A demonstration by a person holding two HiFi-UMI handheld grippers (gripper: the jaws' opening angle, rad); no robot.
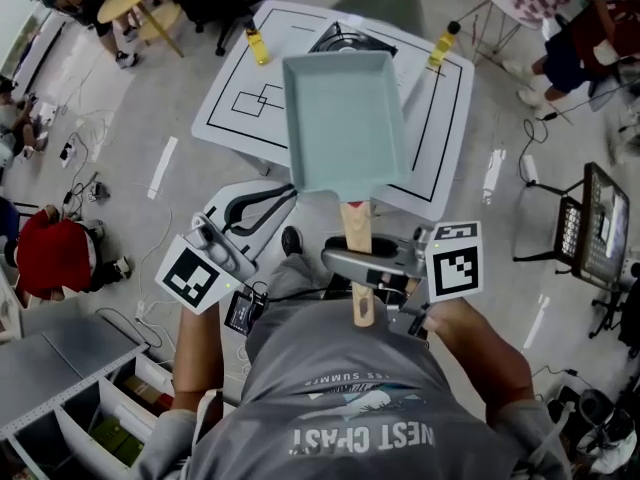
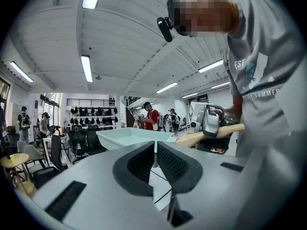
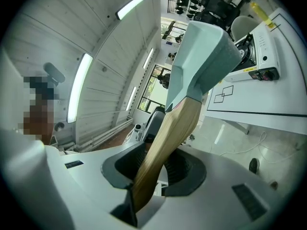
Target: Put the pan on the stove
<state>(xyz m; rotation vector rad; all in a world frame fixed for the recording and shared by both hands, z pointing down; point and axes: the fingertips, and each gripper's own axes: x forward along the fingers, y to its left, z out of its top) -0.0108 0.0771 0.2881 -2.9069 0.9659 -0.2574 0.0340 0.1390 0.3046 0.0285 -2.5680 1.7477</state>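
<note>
Above the white surface (image 1: 225, 108), not yet on the stove (image 1: 345, 38), the pale rectangular pan (image 1: 340, 123) is carried in the air, its wooden handle (image 1: 355, 230) clamped by the right hand-held gripper (image 3: 158, 169). The left hand-held gripper (image 2: 155, 152) is closed and empty. Transport is judged to be in hand; forward travel and a level lowering onto the stove are called for next.

The room is lit brightly and evenly by long ceiling lamps (image 2: 87, 67), which are blown out to white glare in both gripper views. Only faint, soft shadows are seen on the pale floor (image 1: 150, 88). Lines are bent strongly and corners blacked out at the gripper views' edges.
</note>
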